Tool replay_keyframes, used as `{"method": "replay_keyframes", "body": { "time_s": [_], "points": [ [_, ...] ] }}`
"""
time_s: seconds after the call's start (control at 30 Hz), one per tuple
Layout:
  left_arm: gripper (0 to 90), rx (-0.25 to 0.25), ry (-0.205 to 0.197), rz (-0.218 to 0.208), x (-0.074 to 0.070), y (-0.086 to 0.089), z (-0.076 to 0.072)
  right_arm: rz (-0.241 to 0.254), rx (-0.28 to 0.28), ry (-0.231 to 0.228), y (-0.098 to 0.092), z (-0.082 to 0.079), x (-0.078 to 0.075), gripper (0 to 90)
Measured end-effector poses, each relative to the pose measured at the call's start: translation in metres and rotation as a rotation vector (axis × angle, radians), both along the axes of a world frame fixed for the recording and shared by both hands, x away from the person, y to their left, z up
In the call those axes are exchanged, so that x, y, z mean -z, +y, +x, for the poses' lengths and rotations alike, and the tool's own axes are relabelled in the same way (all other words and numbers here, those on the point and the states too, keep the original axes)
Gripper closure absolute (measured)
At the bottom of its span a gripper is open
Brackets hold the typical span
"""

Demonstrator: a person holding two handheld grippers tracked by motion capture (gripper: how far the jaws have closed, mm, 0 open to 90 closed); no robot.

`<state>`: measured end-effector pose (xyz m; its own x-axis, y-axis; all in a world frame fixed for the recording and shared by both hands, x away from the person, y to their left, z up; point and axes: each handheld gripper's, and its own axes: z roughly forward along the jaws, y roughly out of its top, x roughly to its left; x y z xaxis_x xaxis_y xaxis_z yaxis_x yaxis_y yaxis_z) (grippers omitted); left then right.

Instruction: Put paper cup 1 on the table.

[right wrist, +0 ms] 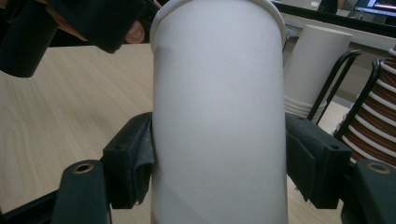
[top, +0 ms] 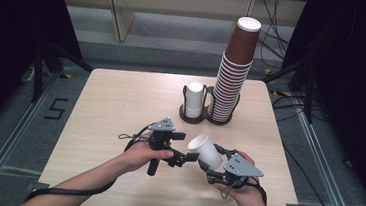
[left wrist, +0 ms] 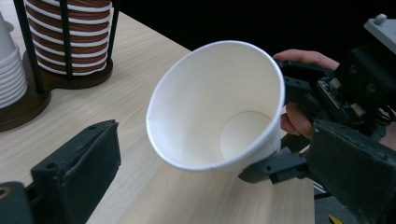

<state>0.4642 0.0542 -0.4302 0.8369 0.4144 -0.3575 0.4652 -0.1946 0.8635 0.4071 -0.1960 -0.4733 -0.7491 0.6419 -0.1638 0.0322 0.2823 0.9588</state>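
A white paper cup (top: 205, 150) is held sideways above the table, its mouth facing left toward my left gripper (top: 187, 147). My right gripper (top: 214, 165) is shut on the cup near its base. In the right gripper view both jaws of my right gripper (right wrist: 219, 163) press the sides of the cup (right wrist: 219, 107). In the left gripper view the cup's open mouth (left wrist: 219, 107) faces the camera, between the wide-apart jaws of my open left gripper (left wrist: 215, 179). I cannot tell whether those jaws touch the cup.
A dark wooden two-slot holder (top: 205, 116) stands at the back middle of the table (top: 116, 97). It carries a short stack of white cups (top: 194, 98) and a tall stack of brown cups (top: 234, 70). The person's hands (top: 141, 155) hold both grippers near the front edge.
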Motion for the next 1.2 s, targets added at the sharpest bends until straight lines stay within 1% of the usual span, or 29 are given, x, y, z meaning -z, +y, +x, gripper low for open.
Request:
{"method": "replay_keyframes", "body": {
  "time_s": [0.03,0.07,0.13,0.17,0.2,0.27,0.3,0.33,0.37,0.4,0.43,0.5,0.53,0.57,0.6,0.63,0.7,0.73,0.77,0.83,0.87,0.9,0.93,0.97,1.0,1.07,1.1,1.17,1.2],
  "points": [
    [1.4,0.004,0.002,0.0,0.001,0.0,0.001,-0.016,0.013,-0.006,-0.001,-0.001,-0.001,30.6],
    [1.2,0.004,0.011,0.004,0.001,0.0,0.001,-0.012,0.012,0.0,0.0,-0.002,-0.001,30.6],
    [0.5,0.014,0.017,-0.001,0.002,-0.001,0.002,-0.016,0.006,-0.018,0.001,-0.002,-0.002,30.7],
    [0.2,0.016,0.022,-0.002,0.002,-0.001,0.002,-0.018,-0.009,-0.01,0.002,-0.002,-0.002,30.7],
    [0.0,0.025,0.029,-0.011,0.003,-0.001,0.003,0.006,-0.002,-0.001,0.004,-0.003,-0.001,30.7],
    [0.0,0.021,0.037,-0.002,0.004,-0.002,0.003,-0.023,-0.012,-0.022,0.004,-0.003,-0.003,30.7],
    [0.0,0.026,0.041,-0.006,0.005,-0.002,0.003,-0.02,-0.012,-0.03,0.005,-0.003,-0.002,30.7],
    [0.0,0.018,0.042,-0.002,0.005,-0.002,0.003,-0.019,-0.01,-0.029,0.006,-0.003,-0.003,30.7],
    [0.0,0.02,0.046,-0.004,0.005,-0.002,0.003,-0.008,-0.012,-0.011,0.007,-0.005,-0.002,30.7],
    [0.0,0.021,0.053,-0.005,0.005,-0.002,0.004,-0.019,-0.011,-0.03,0.007,-0.004,-0.003,30.8],
    [0.0,0.026,0.058,-0.011,0.006,-0.002,0.004,-0.016,-0.022,-0.022,0.008,-0.004,-0.002,30.8],
    [0.0,0.024,0.066,-0.004,0.006,-0.002,0.004,-0.028,-0.024,-0.03,0.008,-0.004,-0.003,30.8],
    [0.0,0.026,0.071,-0.007,0.006,-0.002,0.004,-0.025,-0.025,-0.039,0.009,-0.004,-0.003,30.8],
    [0.0,0.031,0.074,-0.021,0.006,-0.003,0.005,-0.029,-0.036,-0.048,0.009,-0.003,-0.004,30.8],
    [0.0,0.031,0.078,-0.022,0.007,-0.003,0.005,-0.028,-0.04,-0.046,0.01,-0.003,-0.004,30.8],
    [0.0,0.033,0.081,-0.027,0.007,-0.003,0.005,-0.015,-0.03,-0.021,0.011,-0.005,-0.003,30.8],
    [0.0,0.041,0.089,-0.024,0.008,-0.004,0.005,-0.026,-0.035,-0.044,0.012,-0.004,-0.004,30.8],
    [0.0,0.043,0.098,-0.035,0.008,-0.005,0.005,-0.02,-0.039,-0.036,0.013,-0.005,-0.004,30.8],
    [0.1,0.047,0.098,-0.03,0.008,-0.005,0.005,-0.02,-0.045,-0.026,0.013,-0.006,-0.005,30.8],
    [1.7,0.045,0.103,-0.032,0.009,-0.005,0.005,-0.019,-0.044,-0.032,0.014,-0.006,-0.006,30.8],
    [2.5,0.05,0.101,-0.045,0.01,-0.006,0.005,-0.017,-0.044,-0.028,0.015,-0.006,-0.006,30.8],
    [3.5,0.047,0.101,-0.045,0.009,-0.006,0.005,-0.018,-0.046,-0.034,0.015,-0.006,-0.006,30.8],
    [4.8,0.046,0.101,-0.047,0.009,-0.006,0.005,-0.031,-0.047,-0.055,0.015,-0.005,-0.007,30.8],
    [6.2,0.042,0.102,-0.044,0.009,-0.006,0.004,-0.029,-0.049,-0.056,0.015,-0.005,-0.007,30.8],
    [7.8,0.046,0.101,-0.051,0.009,-0.006,0.004,-0.034,-0.052,-0.065,0.015,-0.005,-0.007,30.8],
    [10.4,0.044,0.088,-0.055,0.009,-0.006,0.003,-0.028,-0.046,-0.05,0.016,-0.006,-0.006,30.6],
    [11.2,0.045,0.083,-0.052,0.008,-0.005,0.003,-0.03,-0.045,-0.05,0.016,-0.006,-0.006,30.5],
    [13.9,0.048,0.076,-0.067,0.007,-0.005,0.003,-0.04,-0.046,-0.057,0.015,-0.005,-0.005,30.1],
    [14.5,0.046,0.062,-0.055,0.006,-0.004,0.003,-0.039,-0.044,-0.055,0.015,-0.005,-0.005,30.0]
  ]
}}
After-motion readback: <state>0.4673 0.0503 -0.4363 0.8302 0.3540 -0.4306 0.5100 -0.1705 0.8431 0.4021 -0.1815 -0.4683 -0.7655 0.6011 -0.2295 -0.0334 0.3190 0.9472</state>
